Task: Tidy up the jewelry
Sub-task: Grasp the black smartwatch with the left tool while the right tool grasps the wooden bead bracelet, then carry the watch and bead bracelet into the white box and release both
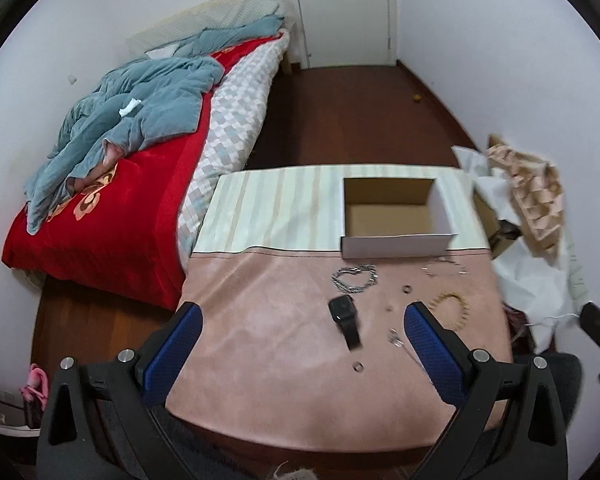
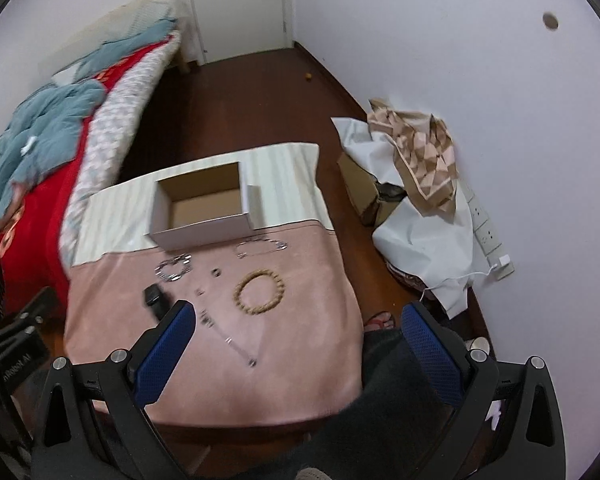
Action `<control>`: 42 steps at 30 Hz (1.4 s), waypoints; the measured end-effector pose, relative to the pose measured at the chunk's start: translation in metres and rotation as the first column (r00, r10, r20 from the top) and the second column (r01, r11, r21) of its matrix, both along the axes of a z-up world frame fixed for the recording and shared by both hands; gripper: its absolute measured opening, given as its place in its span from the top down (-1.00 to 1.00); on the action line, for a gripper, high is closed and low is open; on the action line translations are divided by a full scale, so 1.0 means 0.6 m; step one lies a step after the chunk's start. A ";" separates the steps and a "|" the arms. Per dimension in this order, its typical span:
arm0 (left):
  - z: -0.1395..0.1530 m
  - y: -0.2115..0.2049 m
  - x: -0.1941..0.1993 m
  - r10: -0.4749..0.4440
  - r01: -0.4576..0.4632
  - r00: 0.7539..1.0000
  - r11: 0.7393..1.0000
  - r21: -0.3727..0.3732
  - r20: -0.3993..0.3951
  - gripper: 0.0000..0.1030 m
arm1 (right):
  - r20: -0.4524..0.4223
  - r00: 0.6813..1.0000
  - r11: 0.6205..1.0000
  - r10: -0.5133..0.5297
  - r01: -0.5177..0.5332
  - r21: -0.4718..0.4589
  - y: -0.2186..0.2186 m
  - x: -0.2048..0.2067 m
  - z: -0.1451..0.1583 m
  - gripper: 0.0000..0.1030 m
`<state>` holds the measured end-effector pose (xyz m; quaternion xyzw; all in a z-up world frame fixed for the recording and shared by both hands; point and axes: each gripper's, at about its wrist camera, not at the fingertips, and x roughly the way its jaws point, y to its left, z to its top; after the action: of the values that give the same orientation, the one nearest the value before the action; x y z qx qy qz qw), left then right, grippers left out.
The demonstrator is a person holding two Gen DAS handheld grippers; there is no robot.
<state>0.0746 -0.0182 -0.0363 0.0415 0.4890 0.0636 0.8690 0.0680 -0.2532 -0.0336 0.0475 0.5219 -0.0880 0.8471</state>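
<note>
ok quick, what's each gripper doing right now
Left gripper: open, holding nothing.
Right gripper: open, holding nothing.

Both grippers, left gripper (image 1: pixel 302 354) and right gripper (image 2: pixel 296 352), are showing black angular frames, silver round bolts and blue textured pads (image 2: pixel 162 354); dark trousers (image 2: pixel 392 392) are covering the person's leg.

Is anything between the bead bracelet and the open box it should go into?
Partly: a thin silver chain lies on the cloth between the bead bracelet and the box. Lifted over it, nothing blocks; the box is open and empty.
</note>
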 end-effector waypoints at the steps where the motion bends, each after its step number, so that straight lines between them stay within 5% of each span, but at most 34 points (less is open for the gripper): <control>1: -0.017 0.003 0.013 0.003 -0.003 1.000 1.000 0.006 -0.017 -1.00 | -0.023 1.000 1.000 -0.009 0.009 -0.008 -0.005 0.020 -0.028 -1.00; 12: -0.247 0.011 0.089 0.013 -0.029 0.951 0.998 -0.047 -0.308 -0.99 | -0.203 0.977 0.997 -0.069 0.074 0.020 -0.036 0.123 -0.254 -0.89; 17: -0.312 0.007 0.108 -0.004 -0.033 0.932 0.995 -0.096 -0.363 -0.98 | -0.264 0.961 0.995 -0.077 0.092 0.044 -0.032 0.140 -0.325 -0.76; 19: -0.328 0.003 0.116 -0.012 -0.032 0.931 0.993 -0.113 -0.365 -0.75 | -0.273 0.959 0.995 -0.076 0.092 0.046 -0.030 0.143 -0.341 -0.73; 22: -0.351 -0.007 0.126 -0.038 -0.015 0.925 0.990 -0.137 -0.379 -0.09 | -0.287 0.955 0.995 -0.071 0.089 0.049 -0.025 0.147 -0.366 -0.62; 24: -0.362 -0.011 0.129 -0.049 -0.003 0.924 0.991 -0.136 -0.378 0.48 | -0.299 0.952 0.995 -0.066 0.086 0.053 -0.022 0.149 -0.379 -0.53; 26: -0.365 -0.014 0.132 -0.056 0.005 0.928 0.990 -0.139 -0.368 0.61 | -0.317 0.947 0.995 -0.060 0.082 0.055 -0.017 0.151 -0.393 -0.37; 30: -0.365 -0.022 0.128 -0.068 0.036 0.943 0.994 -0.105 -0.324 0.61 | -0.268 0.962 0.997 -0.042 0.057 0.050 0.000 0.144 -0.392 0.14; 32: -0.366 -0.021 0.133 -0.073 0.044 0.946 0.994 -0.100 -0.316 0.61 | -0.251 0.967 0.998 -0.040 0.052 0.041 0.011 0.141 -0.388 0.70; 33: -0.364 -0.023 0.131 -0.076 0.049 0.948 0.994 -0.094 -0.308 0.61 | -0.252 0.967 0.998 -0.039 0.051 0.038 0.016 0.141 -0.387 0.81; 42: -0.290 -0.014 0.126 -0.112 0.086 0.963 0.990 -0.115 -0.243 0.61 | -0.150 0.989 0.983 -0.015 0.042 0.179 0.018 0.132 -0.311 0.82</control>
<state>0.1502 -0.0268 -0.2106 0.0283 0.5942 -0.0110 0.8038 0.1471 -0.2426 -0.2200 0.1255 0.5886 -0.0555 0.7967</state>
